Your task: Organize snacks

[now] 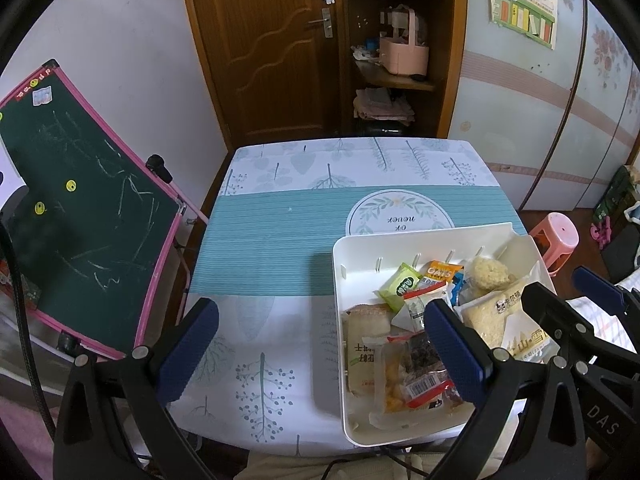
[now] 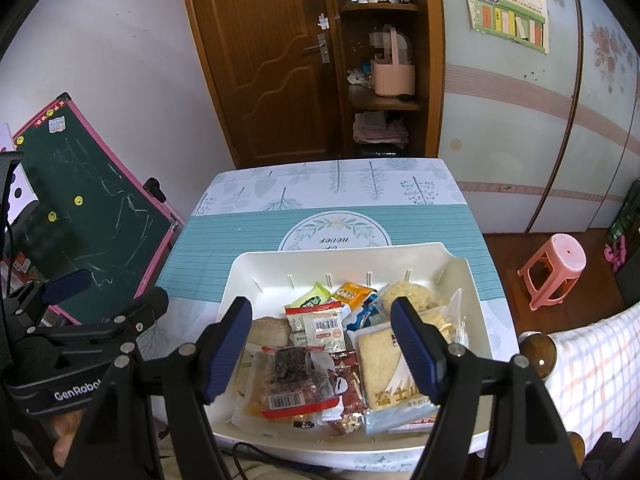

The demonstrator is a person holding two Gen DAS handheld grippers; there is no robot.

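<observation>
A white tray sits on the near right part of the table and holds several wrapped snacks. Among them are a green packet, an orange oats packet, a dark snack in clear wrap and a large bread packet. My left gripper is open and empty, with the tray's left wall between its fingers. My right gripper is open and empty, above the snacks in the tray. Each gripper shows at the edge of the other's view.
The table has a teal and white leaf-print cloth. A pink-framed chalkboard stands left of the table. A wooden door and shelves are behind. A pink stool stands at right.
</observation>
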